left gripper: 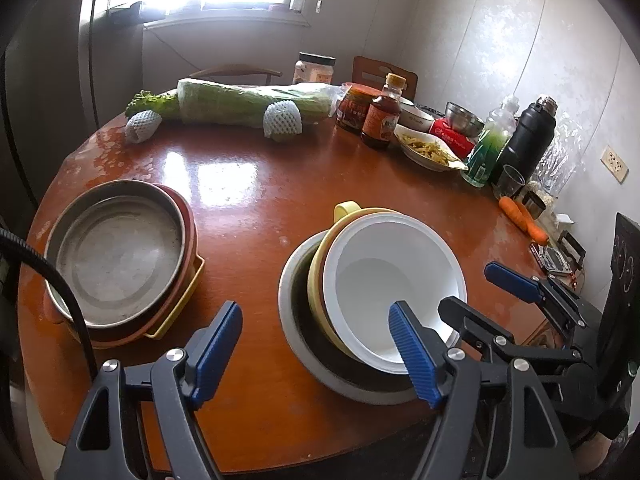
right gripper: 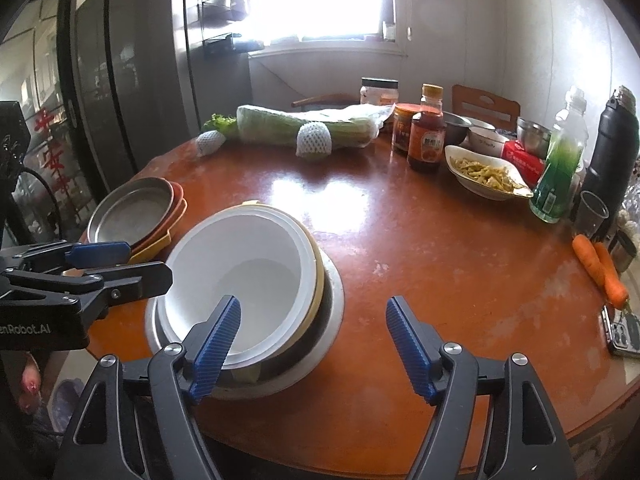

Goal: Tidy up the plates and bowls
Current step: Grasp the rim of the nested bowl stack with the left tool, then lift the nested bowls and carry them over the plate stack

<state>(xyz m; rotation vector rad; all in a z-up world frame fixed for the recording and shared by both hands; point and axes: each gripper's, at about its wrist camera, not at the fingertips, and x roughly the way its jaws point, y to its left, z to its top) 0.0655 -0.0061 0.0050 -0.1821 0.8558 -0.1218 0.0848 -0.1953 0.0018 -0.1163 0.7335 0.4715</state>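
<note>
White bowl [left gripper: 394, 280] low in the middle, nested in a yellow bowl [left gripper: 320, 292] mostly hidden, left gripper [left gripper: 316, 354] and right gripper [right gripper: 312, 346] both wide apart, gripping nothing, plate stack [left gripper: 120, 260] on the left, lowest plates barely showing

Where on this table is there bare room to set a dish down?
The middle is bare, between the wrapped cabbage, the plate stack and the bowl stack. Bare too between bowl stack and carrots. The far right edge, around the sauce bottle, is crowded.

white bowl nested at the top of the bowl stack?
Yes: the white plastic bowl sits inside a yellow bowl, which sits in the grey-rimmed bowl below.
</note>
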